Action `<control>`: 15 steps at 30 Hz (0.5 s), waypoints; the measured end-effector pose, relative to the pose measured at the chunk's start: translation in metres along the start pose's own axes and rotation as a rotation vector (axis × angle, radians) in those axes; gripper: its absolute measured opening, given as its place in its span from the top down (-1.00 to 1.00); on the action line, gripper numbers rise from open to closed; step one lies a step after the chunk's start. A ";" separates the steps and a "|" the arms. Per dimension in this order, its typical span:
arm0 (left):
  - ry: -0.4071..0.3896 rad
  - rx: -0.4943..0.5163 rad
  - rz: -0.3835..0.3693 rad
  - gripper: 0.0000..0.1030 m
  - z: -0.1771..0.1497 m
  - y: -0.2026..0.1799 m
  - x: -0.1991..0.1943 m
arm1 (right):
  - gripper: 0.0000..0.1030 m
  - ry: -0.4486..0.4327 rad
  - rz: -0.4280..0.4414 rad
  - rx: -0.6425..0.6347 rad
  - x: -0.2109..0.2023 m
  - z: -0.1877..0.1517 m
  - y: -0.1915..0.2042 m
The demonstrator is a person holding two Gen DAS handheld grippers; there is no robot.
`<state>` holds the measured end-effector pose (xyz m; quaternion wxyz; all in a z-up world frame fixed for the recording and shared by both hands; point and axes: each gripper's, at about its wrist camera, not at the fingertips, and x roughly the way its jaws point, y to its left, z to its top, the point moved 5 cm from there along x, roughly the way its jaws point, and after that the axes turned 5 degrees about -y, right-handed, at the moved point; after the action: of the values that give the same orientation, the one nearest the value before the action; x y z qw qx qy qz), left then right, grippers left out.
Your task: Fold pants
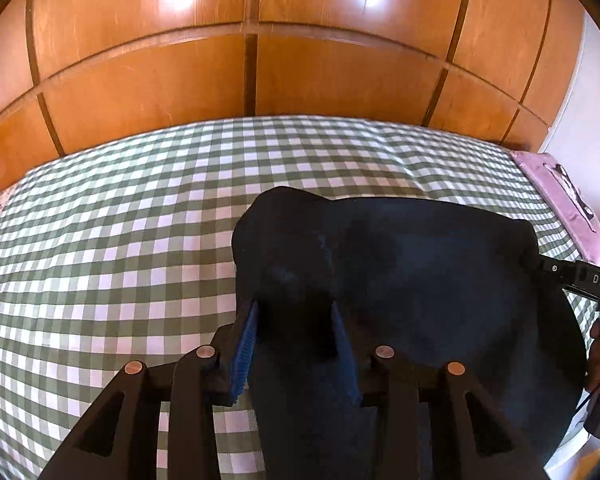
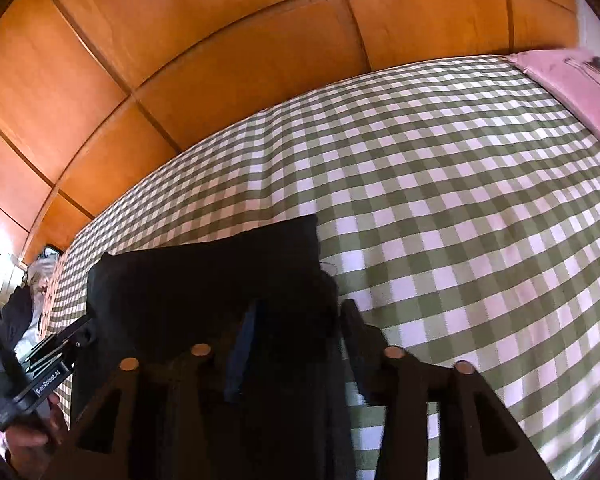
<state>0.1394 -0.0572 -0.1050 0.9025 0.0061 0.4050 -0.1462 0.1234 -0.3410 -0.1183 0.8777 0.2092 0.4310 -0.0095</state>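
Dark navy pants (image 1: 412, 280) hang lifted above a green and white checked bed (image 1: 120, 240). My left gripper (image 1: 296, 308) is shut on one corner of the pants, blue pads pinching the cloth. My right gripper (image 1: 540, 264) shows at the right edge, clamped on the other corner. In the right wrist view the pants (image 2: 204, 280) drape over my right gripper (image 2: 300, 312), which is shut on the cloth. My left gripper (image 2: 86, 330) grips the far left corner there. The cloth stretches between both grippers.
A wooden panelled wardrobe (image 1: 252, 64) stands behind the bed. A pink pillow (image 1: 560, 192) lies at the bed's right end, also in the right wrist view (image 2: 580, 88). Clothes (image 2: 40, 280) sit beyond the bed's left end.
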 end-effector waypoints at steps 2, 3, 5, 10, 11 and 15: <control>0.005 -0.027 -0.004 0.17 0.001 0.005 -0.005 | -0.03 -0.005 0.016 0.024 0.000 -0.002 -0.005; 0.003 -0.043 -0.004 0.07 0.001 0.007 -0.010 | -0.03 -0.010 0.027 0.033 -0.002 -0.002 -0.006; -0.021 -0.076 -0.005 -0.12 0.003 0.014 -0.023 | -0.09 -0.032 0.039 0.030 -0.011 -0.002 -0.008; -0.083 -0.093 -0.040 -0.47 -0.001 0.030 -0.051 | -0.20 -0.013 0.119 0.036 -0.030 -0.015 -0.008; -0.086 -0.089 -0.041 -0.47 -0.002 0.031 -0.053 | -0.23 0.002 0.145 0.037 -0.033 -0.019 -0.009; -0.095 -0.068 -0.076 -0.71 -0.013 0.035 -0.061 | -0.29 0.053 0.211 0.058 -0.039 -0.039 -0.011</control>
<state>0.1014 -0.0065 -0.0729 0.9143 -0.0468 0.3663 -0.1665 0.0681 -0.3425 -0.1137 0.8557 0.2790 0.4290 0.0761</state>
